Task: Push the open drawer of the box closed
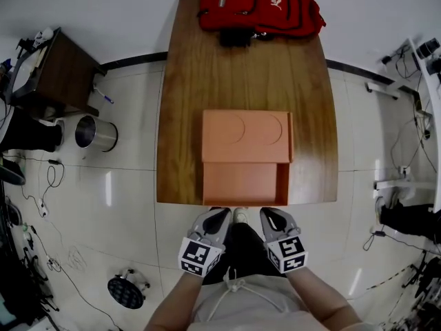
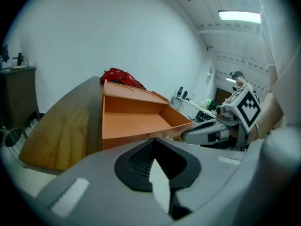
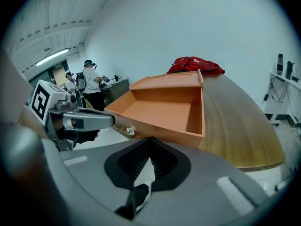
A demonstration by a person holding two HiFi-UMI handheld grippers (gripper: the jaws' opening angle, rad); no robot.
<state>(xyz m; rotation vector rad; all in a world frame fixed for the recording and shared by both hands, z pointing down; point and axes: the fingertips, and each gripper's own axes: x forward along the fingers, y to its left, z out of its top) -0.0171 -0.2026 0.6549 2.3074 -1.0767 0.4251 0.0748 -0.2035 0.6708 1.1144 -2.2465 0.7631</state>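
Note:
An orange box [image 1: 247, 136] sits on the wooden table [image 1: 182, 116], and its open drawer [image 1: 245, 183] reaches the table's front edge. The drawer is empty, and a small clear knob [image 3: 130, 131] shows on its front. My left gripper [image 1: 219, 216] and right gripper [image 1: 270, 217] hover side by side just off that edge, in front of the drawer and apart from it. Both are shut with nothing held. The left gripper view looks over my left gripper [image 2: 157, 166] at the drawer [image 2: 136, 124]. The right gripper view looks over my right gripper [image 3: 149, 166] at the drawer [image 3: 162, 112].
A red backpack [image 1: 258, 5] lies at the table's far end, behind the box. On the floor to the left stand a metal bin [image 1: 93, 132] and a dark cabinet [image 1: 58, 71]. Cables and equipment line both sides. People [image 3: 89, 81] stand far back.

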